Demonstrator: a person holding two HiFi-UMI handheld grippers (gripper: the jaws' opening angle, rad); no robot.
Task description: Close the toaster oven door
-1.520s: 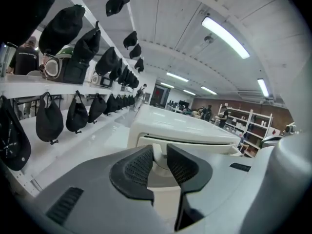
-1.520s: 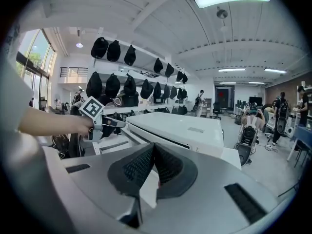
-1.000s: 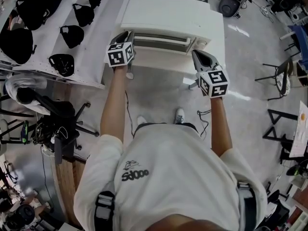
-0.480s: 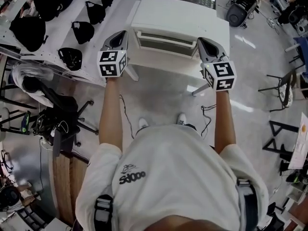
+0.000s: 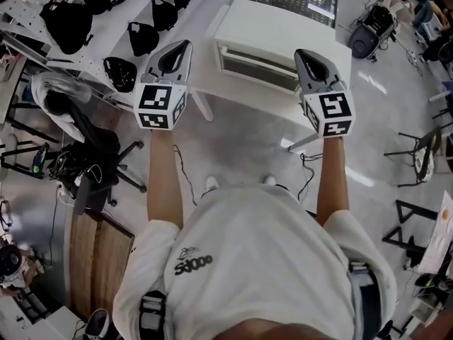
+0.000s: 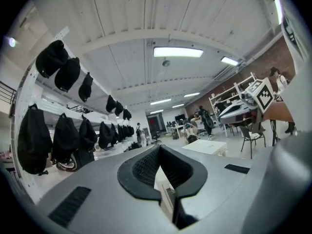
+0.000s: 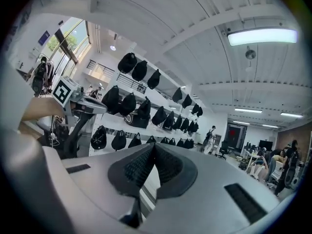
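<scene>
The white toaster oven [image 5: 283,30] stands on a small white table [image 5: 205,83] ahead of me, below my hands. Its front [image 5: 258,64], with a long handle bar, looks upright against the body. My left gripper [image 5: 185,44] is held in the air over the table's left edge, jaws together, nothing between them. My right gripper [image 5: 301,52] hovers over the oven's right front corner, also shut and empty. Neither touches the oven. The left gripper [image 6: 160,147] and right gripper [image 7: 154,146] views look out across the room, pads meeting at the tips.
A white shelf [image 5: 85,55] with several black bags runs along the left. An office chair [image 5: 92,154] and a wooden floor strip [image 5: 99,261] lie at lower left. Cables [image 5: 180,168] trail on the floor. Black stands [image 5: 417,154] are at the right.
Both grippers have drawn back and up from the oven's front corners, where they stood a second ago. The oven now sits farther away and to the right in the head view.
</scene>
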